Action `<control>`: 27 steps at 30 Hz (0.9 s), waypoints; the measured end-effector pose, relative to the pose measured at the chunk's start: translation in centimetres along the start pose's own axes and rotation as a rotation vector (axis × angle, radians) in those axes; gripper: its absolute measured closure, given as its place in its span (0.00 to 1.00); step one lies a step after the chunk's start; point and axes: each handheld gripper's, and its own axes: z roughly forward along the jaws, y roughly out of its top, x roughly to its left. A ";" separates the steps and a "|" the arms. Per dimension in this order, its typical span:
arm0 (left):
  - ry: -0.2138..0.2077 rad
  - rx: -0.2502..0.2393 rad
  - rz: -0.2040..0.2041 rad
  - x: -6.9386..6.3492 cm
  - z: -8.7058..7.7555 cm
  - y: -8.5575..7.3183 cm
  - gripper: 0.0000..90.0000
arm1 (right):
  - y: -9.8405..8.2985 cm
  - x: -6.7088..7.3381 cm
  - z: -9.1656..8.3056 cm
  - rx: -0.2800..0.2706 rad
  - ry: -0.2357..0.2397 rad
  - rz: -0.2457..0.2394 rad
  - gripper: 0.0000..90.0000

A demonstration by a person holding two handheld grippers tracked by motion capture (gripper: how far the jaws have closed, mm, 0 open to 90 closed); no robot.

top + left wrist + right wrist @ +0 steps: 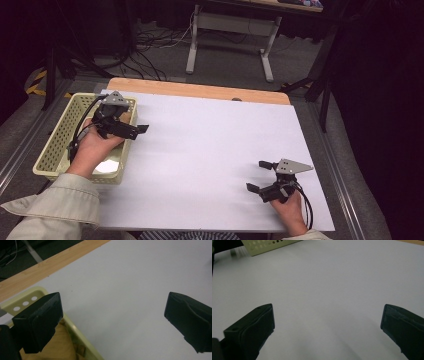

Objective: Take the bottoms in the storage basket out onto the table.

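Observation:
A pale yellow perforated basket (54, 146) stands at the table's left edge. My left gripper (136, 120) hovers over the basket's right rim, open, with nothing between its jaws. In the left gripper view the gripper (112, 322) spans the basket rim (75, 330) and the white table top, and something tan (60, 347) lies inside the basket. My right gripper (256, 175) is held low over the white surface near the front right, open and empty. In the right gripper view this gripper (327, 330) faces bare white table, with the basket (269, 245) far off at the top left.
A white sheet (210, 150) covers the table, with a strip of wood (200, 91) showing along the far edge. A white thing (107, 167) lies in the basket's near end. On the floor behind are grey desk legs (192, 47) and cables.

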 end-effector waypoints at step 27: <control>0.109 0.151 -0.112 5.8 0.5 -3.1 0.02 | 0.0 0.0 0.1 0.003 0.001 -0.006 0.00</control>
